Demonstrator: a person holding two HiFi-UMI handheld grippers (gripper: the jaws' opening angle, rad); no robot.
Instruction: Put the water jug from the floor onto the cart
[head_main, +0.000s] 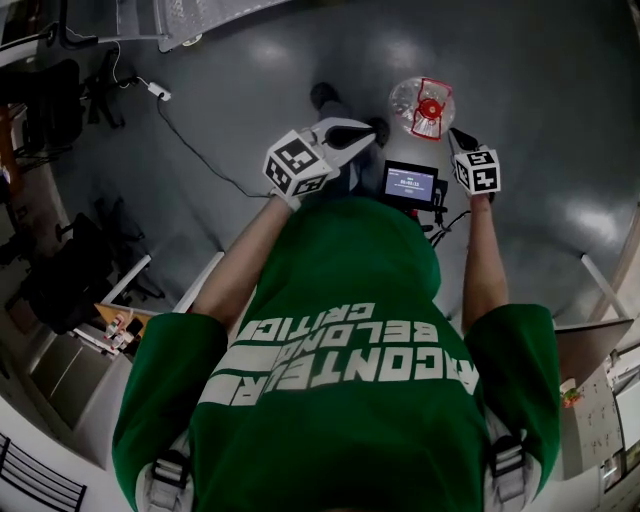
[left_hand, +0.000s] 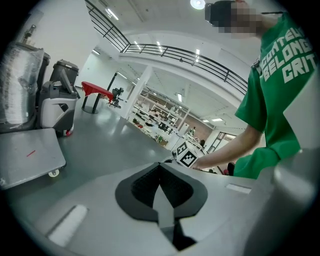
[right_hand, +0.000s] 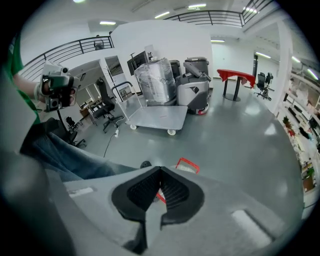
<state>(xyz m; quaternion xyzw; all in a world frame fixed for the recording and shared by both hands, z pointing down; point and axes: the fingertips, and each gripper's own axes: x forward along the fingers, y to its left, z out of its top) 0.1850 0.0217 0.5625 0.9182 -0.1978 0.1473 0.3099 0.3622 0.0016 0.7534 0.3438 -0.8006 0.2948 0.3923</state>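
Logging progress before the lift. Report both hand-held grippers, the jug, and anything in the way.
Left hand-held gripper shut, empty. Right hand-held gripper shut, empty, close to water jug. Jug upright on floor. Cart beyond, bare floor between.

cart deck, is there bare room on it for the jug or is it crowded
The cart deck is bare all over. Crowded just behind it: a wrapped bundle and a grey machine. The floor between the water jug and the cart is open too.

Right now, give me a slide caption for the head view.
From above: a person in a green shirt holds the left gripper and right gripper out over the floor, jug just ahead.
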